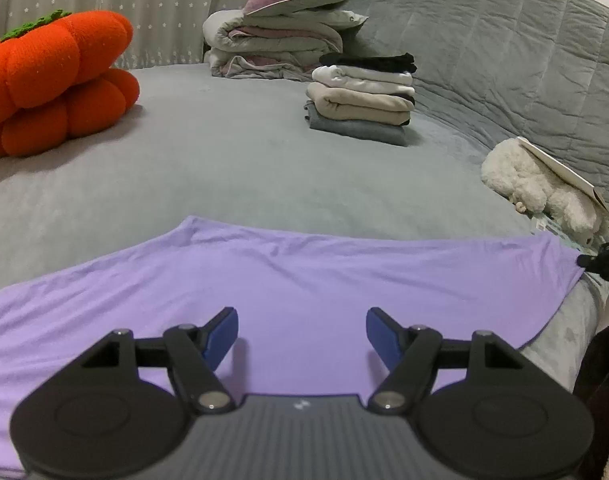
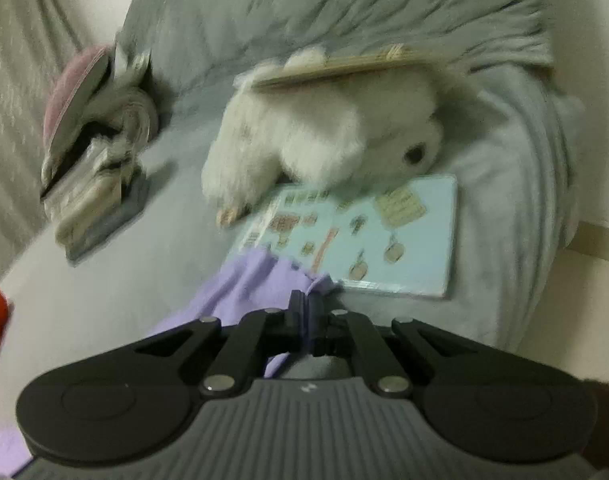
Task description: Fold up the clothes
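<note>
Right wrist: right tool [image 2: 307, 312] clamped on lilac garment [image 2: 248, 284] corner | left tool [image 1: 302, 330] open above cloth

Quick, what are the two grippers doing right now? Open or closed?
Left gripper: open, empty, above the purple garment.
Right gripper: closed, pinching the purple garment's corner.

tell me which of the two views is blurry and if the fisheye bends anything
Right wrist view is motion-smeared: the white plush toy and folded stack look soft. Left wrist view is sharp, though the fisheye curves the purple garment and bed.
</note>
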